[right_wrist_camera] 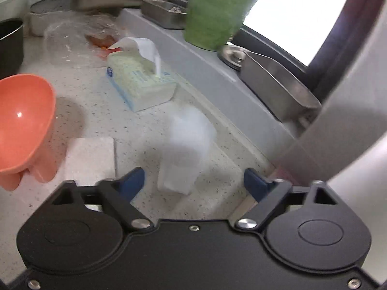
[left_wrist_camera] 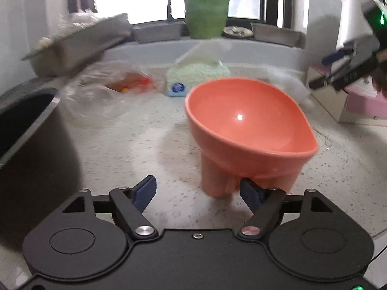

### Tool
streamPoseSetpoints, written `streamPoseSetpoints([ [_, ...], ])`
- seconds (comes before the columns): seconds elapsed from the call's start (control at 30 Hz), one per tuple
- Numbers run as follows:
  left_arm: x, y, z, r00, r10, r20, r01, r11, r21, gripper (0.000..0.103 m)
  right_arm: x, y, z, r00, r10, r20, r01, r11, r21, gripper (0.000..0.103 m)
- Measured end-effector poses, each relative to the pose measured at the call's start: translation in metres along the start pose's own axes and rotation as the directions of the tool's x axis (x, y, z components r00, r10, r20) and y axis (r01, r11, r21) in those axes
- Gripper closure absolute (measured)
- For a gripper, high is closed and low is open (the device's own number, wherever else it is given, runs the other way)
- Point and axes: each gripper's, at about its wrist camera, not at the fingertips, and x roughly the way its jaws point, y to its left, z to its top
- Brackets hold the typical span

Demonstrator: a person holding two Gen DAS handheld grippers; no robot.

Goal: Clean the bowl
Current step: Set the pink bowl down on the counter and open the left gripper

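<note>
An empty orange footed bowl [left_wrist_camera: 244,125] stands tilted on the speckled counter, just beyond my left gripper [left_wrist_camera: 197,192], which is open with its right fingertip close to the bowl's foot. The bowl also shows at the left edge of the right wrist view [right_wrist_camera: 23,125]. My right gripper [right_wrist_camera: 193,181] is open above a blurred white crumpled tissue [right_wrist_camera: 186,149] on the counter. It also appears at the far right of the left wrist view [left_wrist_camera: 338,70]. A tissue pack [right_wrist_camera: 137,82] with a sheet sticking out lies further back.
A dark pot [left_wrist_camera: 21,125] stands at the left. A clear plastic bag [left_wrist_camera: 106,91] lies behind the bowl. A green vase [left_wrist_camera: 205,7] and metal trays [right_wrist_camera: 278,84] sit on the window ledge. A pink box [left_wrist_camera: 362,101] and white jug [left_wrist_camera: 350,19] stand at the right. A flat white square [right_wrist_camera: 92,159] lies beside the bowl.
</note>
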Motion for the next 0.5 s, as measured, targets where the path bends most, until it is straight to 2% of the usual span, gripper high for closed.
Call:
streamPoseSetpoints([
  [0.13, -0.043, -0.007, 0.016, 0.998, 0.008, 0.067, -0.004, 0.998, -0.068, 0.009, -0.021, 0.002, -0.017, 0.999, 0.001, 0.039, -0.003, 0.998, 0.065, 0.011],
  [0.17, -0.048, -0.01, 0.021, 0.998, 0.015, 0.065, -0.01, 0.996, -0.087, 0.005, -0.034, 0.003, -0.022, 0.998, 0.003, 0.056, -0.009, 0.996, 0.094, 0.011],
  [0.3, -0.065, -0.031, 0.041, 0.999, 0.038, 0.024, -0.035, 0.991, -0.13, 0.0, -0.078, 0.017, -0.036, 0.996, 0.02, 0.092, -0.04, 0.974, 0.221, 0.008],
  [0.33, -0.067, -0.046, 0.047, 0.996, 0.081, -0.021, -0.083, 0.99, -0.113, 0.0, -0.092, 0.025, -0.038, 0.997, 0.016, 0.075, -0.037, 0.957, 0.289, 0.006],
  [0.4, -0.066, -0.059, 0.051, 0.992, 0.102, -0.08, -0.108, 0.991, -0.084, 0.0, -0.108, 0.037, -0.04, 1.0, 0.012, -0.006, -0.008, 0.92, 0.391, 0.005],
  [0.43, -0.067, -0.06, 0.051, 0.991, 0.104, -0.088, -0.111, 0.99, -0.083, 0.0, -0.115, 0.043, -0.041, 0.999, 0.011, -0.051, 0.012, 0.904, 0.426, 0.005],
  [0.5, -0.071, -0.068, 0.051, 0.979, 0.129, -0.16, -0.142, 0.987, -0.072, 0.0, -0.129, 0.053, -0.043, 0.996, 0.002, -0.086, 0.036, 0.899, 0.437, 0.004],
])
